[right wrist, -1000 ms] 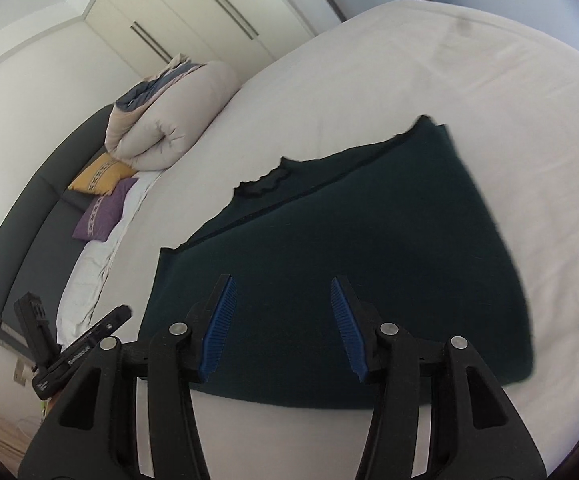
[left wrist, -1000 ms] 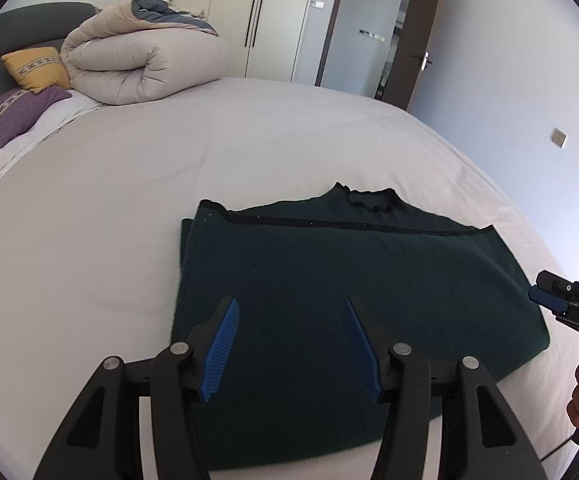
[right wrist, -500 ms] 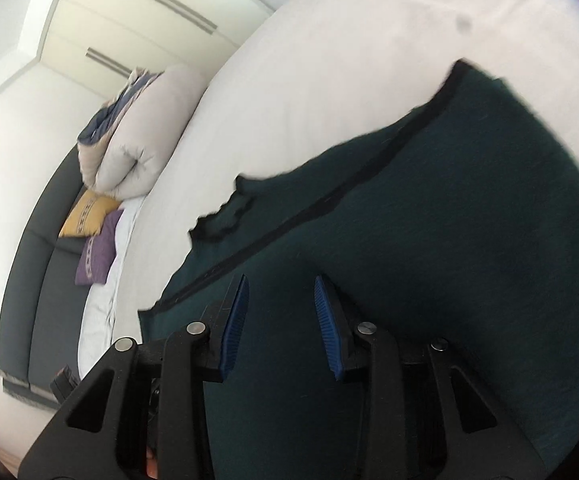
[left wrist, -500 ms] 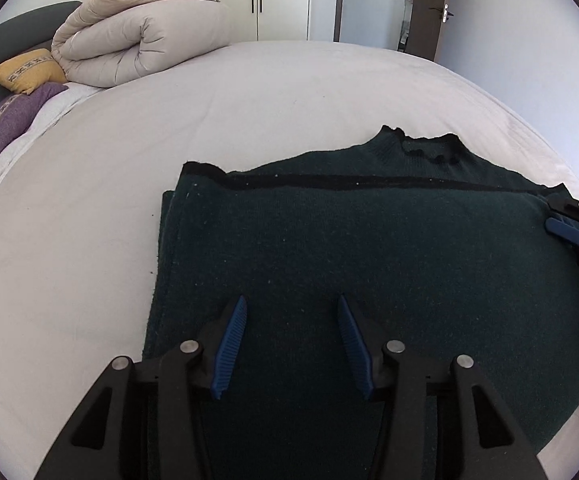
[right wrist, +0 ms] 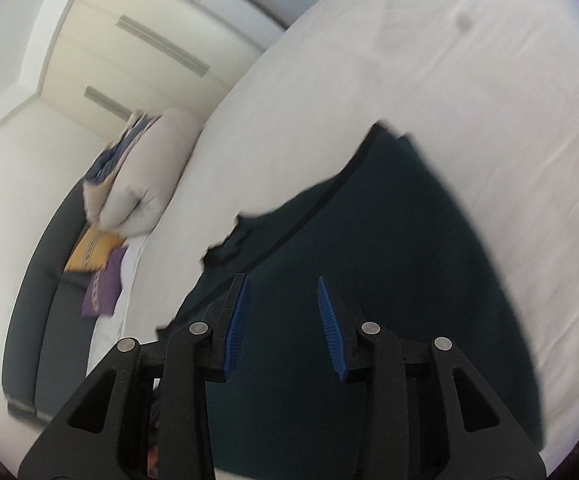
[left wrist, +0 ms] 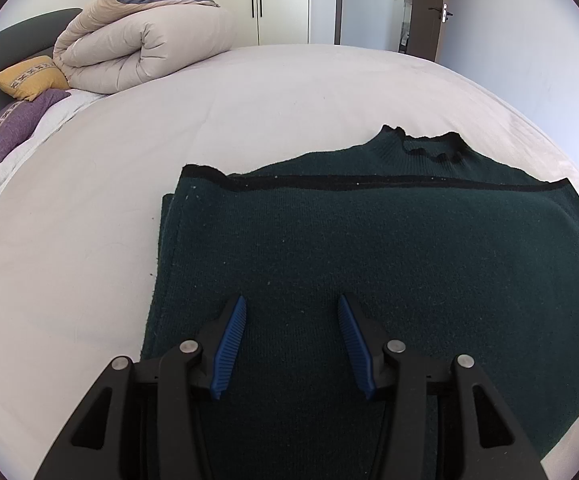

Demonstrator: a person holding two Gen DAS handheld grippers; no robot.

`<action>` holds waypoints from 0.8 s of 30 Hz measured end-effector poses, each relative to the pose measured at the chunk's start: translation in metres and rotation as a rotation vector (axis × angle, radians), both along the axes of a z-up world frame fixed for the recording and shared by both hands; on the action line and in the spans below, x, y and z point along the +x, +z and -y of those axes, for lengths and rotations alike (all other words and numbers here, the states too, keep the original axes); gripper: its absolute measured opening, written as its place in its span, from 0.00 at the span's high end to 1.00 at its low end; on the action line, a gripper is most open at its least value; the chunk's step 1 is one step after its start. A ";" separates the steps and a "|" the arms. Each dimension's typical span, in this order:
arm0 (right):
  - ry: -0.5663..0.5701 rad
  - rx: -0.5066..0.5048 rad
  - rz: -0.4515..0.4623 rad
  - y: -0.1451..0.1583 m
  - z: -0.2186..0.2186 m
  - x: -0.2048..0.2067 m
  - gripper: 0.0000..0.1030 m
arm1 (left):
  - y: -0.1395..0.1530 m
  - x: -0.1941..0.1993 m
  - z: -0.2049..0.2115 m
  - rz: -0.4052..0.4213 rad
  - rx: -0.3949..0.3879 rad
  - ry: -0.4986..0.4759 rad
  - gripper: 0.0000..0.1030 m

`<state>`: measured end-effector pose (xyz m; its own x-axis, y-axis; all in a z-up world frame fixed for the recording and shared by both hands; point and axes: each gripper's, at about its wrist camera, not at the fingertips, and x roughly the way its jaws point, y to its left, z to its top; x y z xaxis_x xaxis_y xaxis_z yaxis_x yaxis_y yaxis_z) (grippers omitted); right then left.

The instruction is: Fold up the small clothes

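A dark green knitted sweater [left wrist: 369,248] lies folded flat on the white bed [left wrist: 89,240], its ruffled collar [left wrist: 429,146] at the far side and a black hem band across it. My left gripper [left wrist: 291,304] is open and empty, low over the sweater's near left part. In the right wrist view the sweater [right wrist: 389,248] is blurred; my right gripper [right wrist: 283,284] is open and empty over it, near the collar [right wrist: 229,246].
A rolled beige duvet [left wrist: 145,48] lies at the head of the bed, with a yellow cushion [left wrist: 29,76] and a purple cushion [left wrist: 13,124] beside it against a dark headboard. Wardrobe doors [left wrist: 257,0] and an open door [left wrist: 425,4] stand behind the bed.
Both grippers have moved forward and lower over the sweater. The right gripper has swung out of the left view and its jaws have narrowed a little.
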<state>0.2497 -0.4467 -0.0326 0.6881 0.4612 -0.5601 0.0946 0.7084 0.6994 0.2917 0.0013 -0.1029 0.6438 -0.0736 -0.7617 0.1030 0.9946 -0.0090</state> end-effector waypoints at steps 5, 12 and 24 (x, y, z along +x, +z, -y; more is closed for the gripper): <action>0.276 -0.021 -0.076 -0.031 -0.088 -0.015 0.66 | 0.000 -0.001 0.000 0.001 0.004 0.003 0.49; 0.130 0.065 -0.119 -0.057 -0.056 -0.031 0.69 | 0.041 -0.053 0.021 0.026 -0.102 -0.076 0.59; -0.077 0.086 -0.079 -0.051 0.047 -0.081 0.69 | 0.005 -0.082 0.010 -0.062 -0.162 -0.111 0.60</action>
<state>0.1687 -0.4937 -0.0841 0.6785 0.4572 -0.5749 0.2039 0.6347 0.7454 0.2097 -0.0086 -0.0983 0.5772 -0.2659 -0.7721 0.2059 0.9624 -0.1774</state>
